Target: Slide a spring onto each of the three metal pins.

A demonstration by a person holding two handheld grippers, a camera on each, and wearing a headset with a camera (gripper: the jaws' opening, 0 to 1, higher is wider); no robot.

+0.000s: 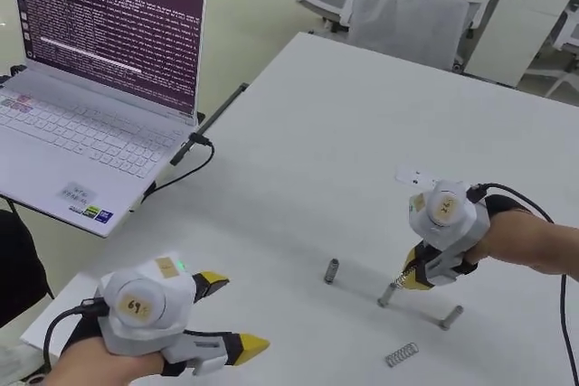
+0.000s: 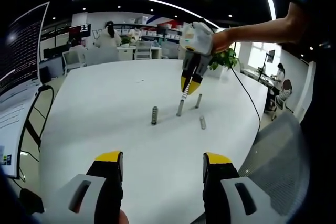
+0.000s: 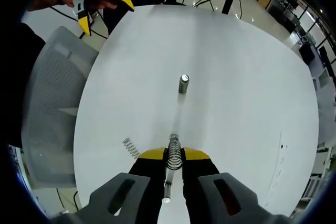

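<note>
Three short metal pins stand on the white table (image 1: 344, 133). The left pin (image 1: 332, 270) (image 2: 154, 115) (image 3: 183, 83) wears a spring. My right gripper (image 1: 414, 279) (image 2: 189, 84) (image 3: 174, 156) is shut on a spring (image 3: 173, 157) held slanted, its lower end at the top of the middle pin (image 1: 387, 296) (image 2: 180, 107). The third pin (image 1: 450, 317) (image 2: 199, 100) is bare. A loose spring (image 1: 401, 354) (image 3: 130, 148) (image 2: 202, 123) lies flat near the front edge. My left gripper (image 1: 232, 312) (image 2: 163, 158) (image 3: 100, 3) hovers open and holds nothing, well left of the pins.
An open laptop (image 1: 90, 79) sits at the table's left end, with a black cable (image 1: 185, 164) trailing from it. A grey office chair (image 1: 407, 20) stands behind the table. The table's front edge runs close to the loose spring.
</note>
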